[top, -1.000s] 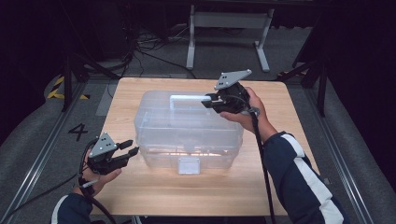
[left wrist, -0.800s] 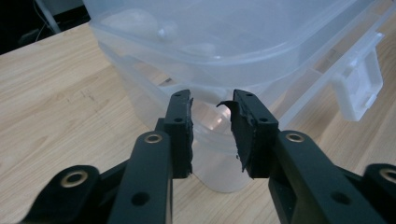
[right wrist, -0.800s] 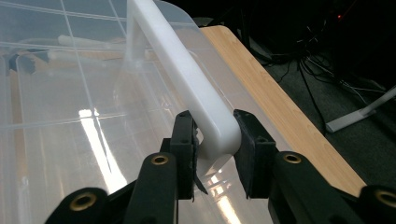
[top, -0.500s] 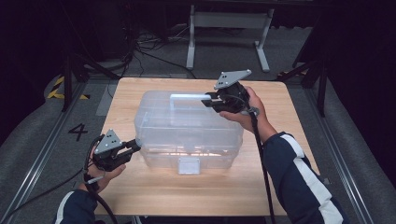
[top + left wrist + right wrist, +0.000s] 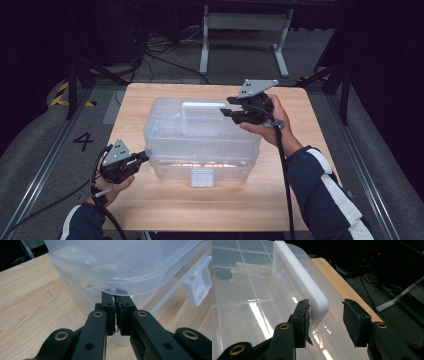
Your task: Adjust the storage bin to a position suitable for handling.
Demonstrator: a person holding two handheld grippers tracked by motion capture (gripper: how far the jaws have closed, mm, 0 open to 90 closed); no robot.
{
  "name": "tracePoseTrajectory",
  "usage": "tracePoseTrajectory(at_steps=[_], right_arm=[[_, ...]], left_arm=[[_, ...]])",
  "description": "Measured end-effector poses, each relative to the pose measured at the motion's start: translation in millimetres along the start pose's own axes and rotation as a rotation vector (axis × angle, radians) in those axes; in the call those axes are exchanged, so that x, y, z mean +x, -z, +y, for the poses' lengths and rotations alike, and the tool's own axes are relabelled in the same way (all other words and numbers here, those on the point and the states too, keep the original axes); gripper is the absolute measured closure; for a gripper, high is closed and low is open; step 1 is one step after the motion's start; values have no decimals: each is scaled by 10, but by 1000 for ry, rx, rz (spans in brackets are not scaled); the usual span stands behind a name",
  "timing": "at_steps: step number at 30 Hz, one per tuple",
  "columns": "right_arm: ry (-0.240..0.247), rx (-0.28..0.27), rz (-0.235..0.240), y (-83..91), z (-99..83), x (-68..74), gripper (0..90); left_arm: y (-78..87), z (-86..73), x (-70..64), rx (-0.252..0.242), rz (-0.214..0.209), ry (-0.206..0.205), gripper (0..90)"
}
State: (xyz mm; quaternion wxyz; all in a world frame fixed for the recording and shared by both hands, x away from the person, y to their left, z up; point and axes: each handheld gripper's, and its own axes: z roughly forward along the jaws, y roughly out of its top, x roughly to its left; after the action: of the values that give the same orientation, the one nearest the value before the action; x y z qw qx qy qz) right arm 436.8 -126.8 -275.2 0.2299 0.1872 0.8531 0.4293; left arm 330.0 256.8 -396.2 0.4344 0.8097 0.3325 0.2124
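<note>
The right gripper (image 5: 325, 320) is held open, with its jaws spread to either side of the near end of the white handle (image 5: 299, 277); the left-hand pad (image 5: 305, 320) is seen just beside the handle's bend, while the other pad stands apart from it, and no clamping is shown. In the high view the right gripper (image 5: 235, 107) is positioned over the right end of the lid of the clear plastic box (image 5: 200, 135), where the handle (image 5: 202, 106) lies flat along the top. The left gripper (image 5: 116, 315) is closed, its two pads pressed together with only a thin slit between them; the tips are placed directly under the overhanging lid rim (image 5: 130, 288) at the box's corner, and whether anything is pinched between them cannot be told. In the high view the left gripper (image 5: 142, 156) is seen at the box's left front corner, touching or nearly touching the wall. The box is centred on the wooden table (image 5: 165, 210), with a white latch (image 5: 202, 177) on its front face. Pale items are seen dimly through the lid (image 5: 100, 265).
</note>
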Motion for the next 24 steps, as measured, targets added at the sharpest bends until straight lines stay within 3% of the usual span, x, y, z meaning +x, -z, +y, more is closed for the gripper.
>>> tracePoseTrajectory(at_steps=[7,12,18,19,24], right_arm=[[-6,-34,-47,278,-99,-56,492],[-31,-55,-93,549,-304,-149,455],[-57,-61,-128,720,-491,-221,440],[-78,-73,-139,788,-593,-254,439],[-111,-75,-151,840,-777,-278,431]], left_arm=[[7,31,4,-11,4,-1,874],[1,62,13,-17,9,-4,878],[11,87,16,-25,15,-4,880],[14,97,20,-28,14,-5,880],[22,121,26,-37,22,-6,881]])
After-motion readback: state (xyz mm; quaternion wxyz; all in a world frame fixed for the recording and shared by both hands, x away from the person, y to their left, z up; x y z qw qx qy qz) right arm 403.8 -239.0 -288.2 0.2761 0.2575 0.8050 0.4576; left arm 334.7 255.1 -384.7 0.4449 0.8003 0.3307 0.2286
